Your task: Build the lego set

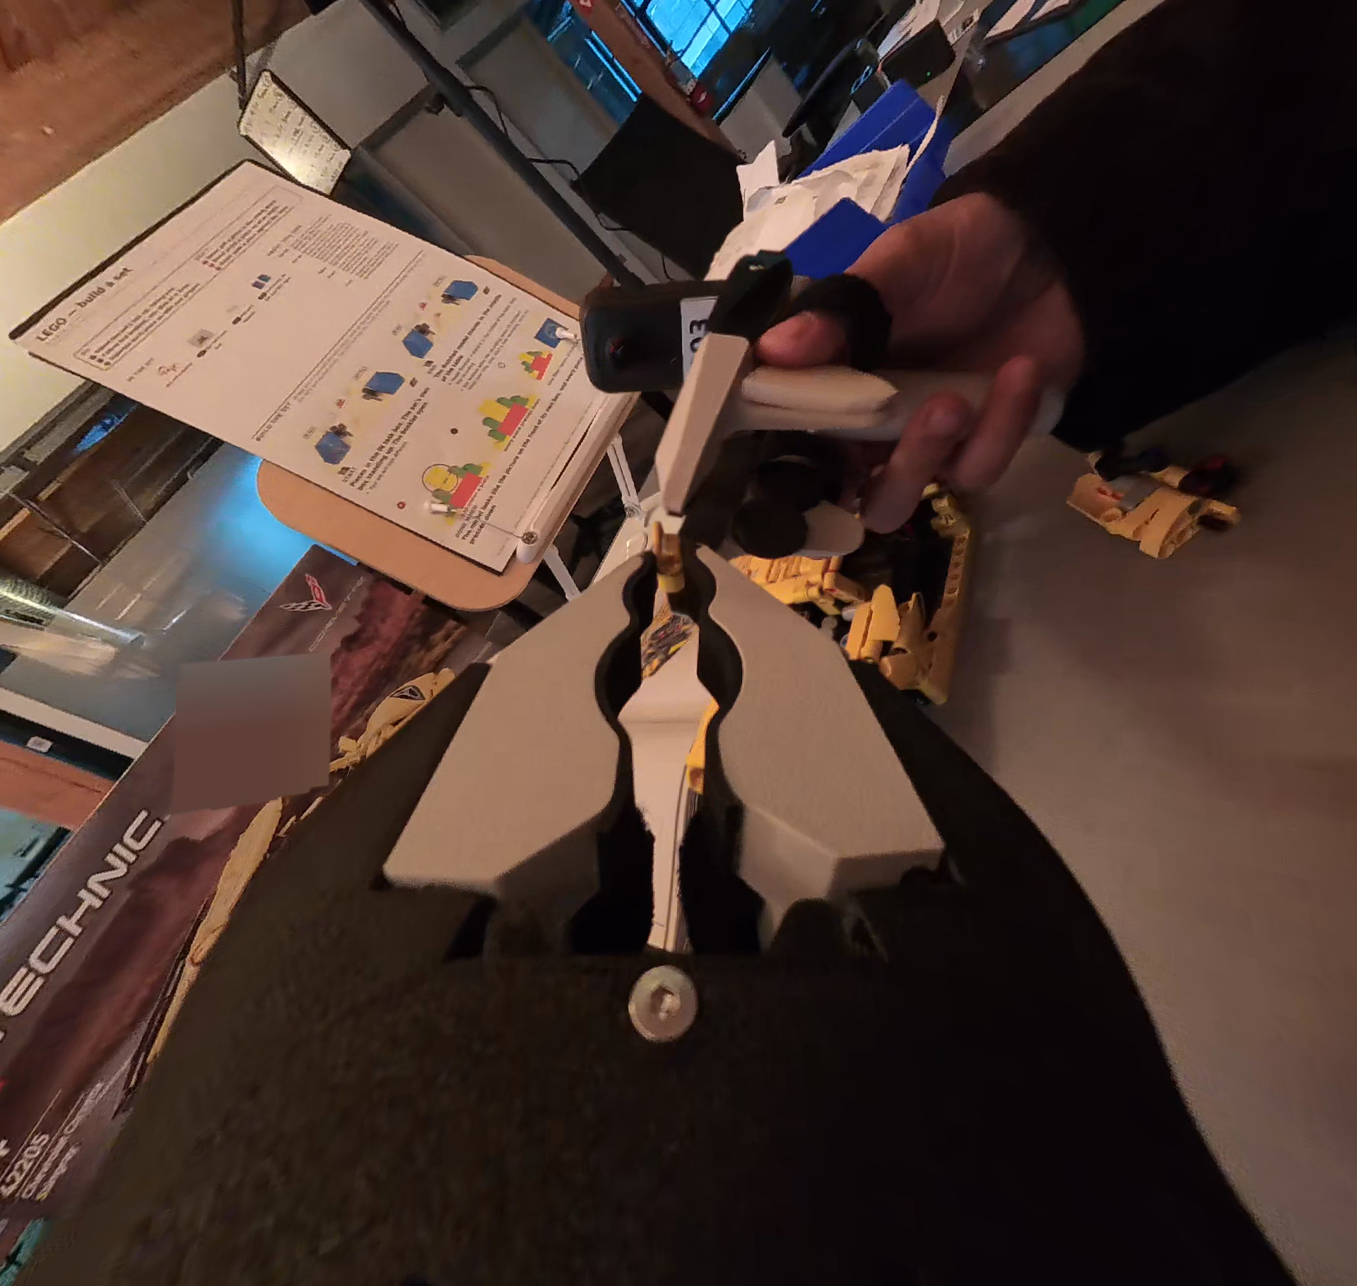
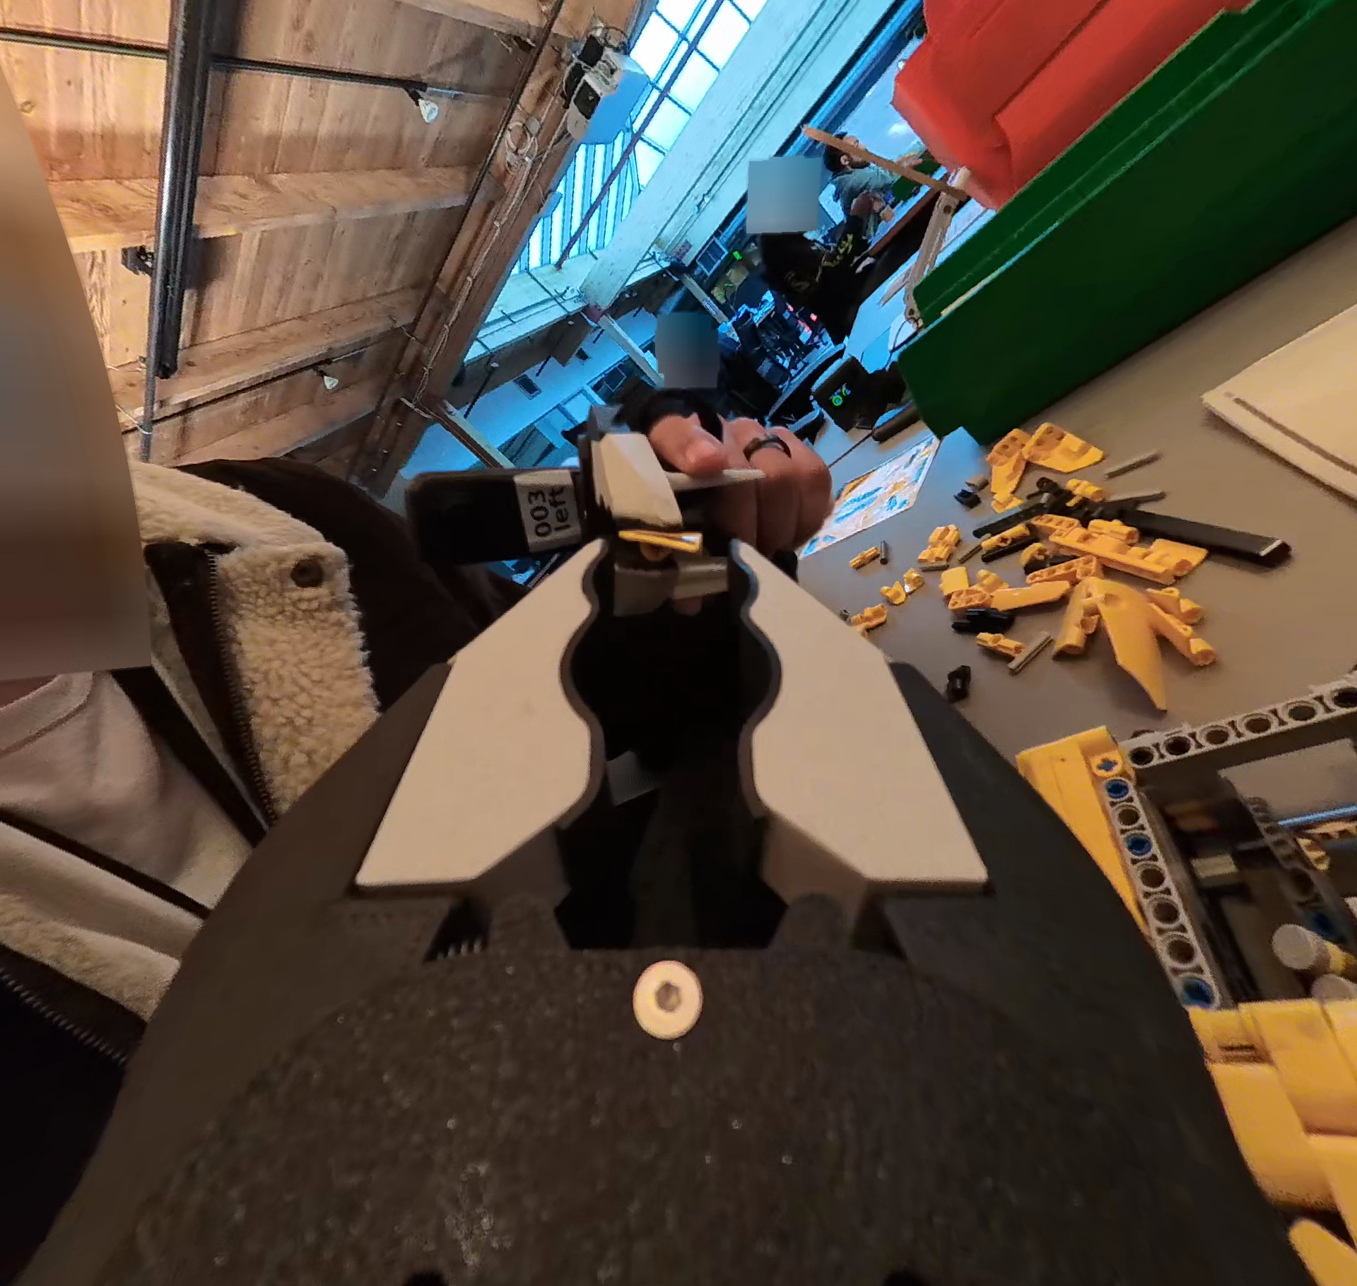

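Meeting tip to tip above the table, the two grippers are working on one small yellow piece (image 1: 670,566). The left gripper (image 1: 672,575) is pinching it at its fingertips, jaws nearly together; the right gripper (image 2: 664,560) is reaching in with jaws a little apart around the same piece (image 2: 657,542), and whether it is gripping cannot be told. Doing this well probably means keeping the left gripper steady while the right one is seating or twisting the piece squarely. Loose yellow parts (image 2: 1065,590) are lying far right on the grey table (image 2: 1248,531), the half-built chassis (image 2: 1204,832) is sitting near right, and an instruction sheet (image 1: 308,340) is standing to the left; each gripper is hiding the other's contact point.
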{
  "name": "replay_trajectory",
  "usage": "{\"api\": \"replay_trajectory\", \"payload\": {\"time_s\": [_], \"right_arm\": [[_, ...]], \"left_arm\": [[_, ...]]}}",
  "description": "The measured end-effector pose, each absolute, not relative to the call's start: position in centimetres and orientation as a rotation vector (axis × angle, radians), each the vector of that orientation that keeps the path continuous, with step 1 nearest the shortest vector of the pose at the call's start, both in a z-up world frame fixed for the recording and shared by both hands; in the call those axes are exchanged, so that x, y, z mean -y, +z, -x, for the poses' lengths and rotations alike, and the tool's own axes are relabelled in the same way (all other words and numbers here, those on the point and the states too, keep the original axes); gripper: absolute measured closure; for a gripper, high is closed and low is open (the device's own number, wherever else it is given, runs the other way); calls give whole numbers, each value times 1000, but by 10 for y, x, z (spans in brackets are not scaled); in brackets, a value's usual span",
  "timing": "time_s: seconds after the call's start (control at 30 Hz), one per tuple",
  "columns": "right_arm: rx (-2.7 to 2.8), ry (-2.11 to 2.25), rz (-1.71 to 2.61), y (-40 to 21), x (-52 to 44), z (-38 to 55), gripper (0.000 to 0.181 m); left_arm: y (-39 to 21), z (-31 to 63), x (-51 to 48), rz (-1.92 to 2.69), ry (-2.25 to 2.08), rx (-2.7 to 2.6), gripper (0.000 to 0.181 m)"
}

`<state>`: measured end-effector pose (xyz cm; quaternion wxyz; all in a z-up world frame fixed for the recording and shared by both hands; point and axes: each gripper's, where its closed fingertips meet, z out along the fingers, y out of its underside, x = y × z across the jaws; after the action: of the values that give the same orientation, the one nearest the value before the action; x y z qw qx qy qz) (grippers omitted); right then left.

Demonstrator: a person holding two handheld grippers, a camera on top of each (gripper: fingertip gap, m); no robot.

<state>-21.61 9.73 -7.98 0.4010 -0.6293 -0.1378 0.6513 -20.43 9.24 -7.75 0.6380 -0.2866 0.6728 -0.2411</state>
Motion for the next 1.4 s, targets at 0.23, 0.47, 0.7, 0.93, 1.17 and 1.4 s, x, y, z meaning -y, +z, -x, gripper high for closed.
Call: {"api": "replay_trajectory", "payload": {"time_s": [0.23, 0.47, 0.7, 0.93, 1.17, 1.4], "right_arm": [[382, 1604, 1601, -79, -95, 216, 165], [357, 1488, 1598, -78, -102, 204, 167], [406, 1009, 1573, -75, -119, 180, 167], [491, 599, 1570, -82, -129, 170, 167], [449, 341, 1533, -53, -116, 123, 167], [429, 140, 1736, -81, -27, 65, 167]], "left_arm": [[-77, 199, -90, 637, -515, -1532, 174], [-85, 195, -100, 796, -538, -1538, 172], [-107, 208, -122, 1284, -1029, -1304, 164], [-91, 232, -158, 1457, -1488, -868, 163], [-119, 216, -129, 1463, -1341, -1156, 165], [-161, 176, -16, 1525, -1295, -1629, 157]]}}
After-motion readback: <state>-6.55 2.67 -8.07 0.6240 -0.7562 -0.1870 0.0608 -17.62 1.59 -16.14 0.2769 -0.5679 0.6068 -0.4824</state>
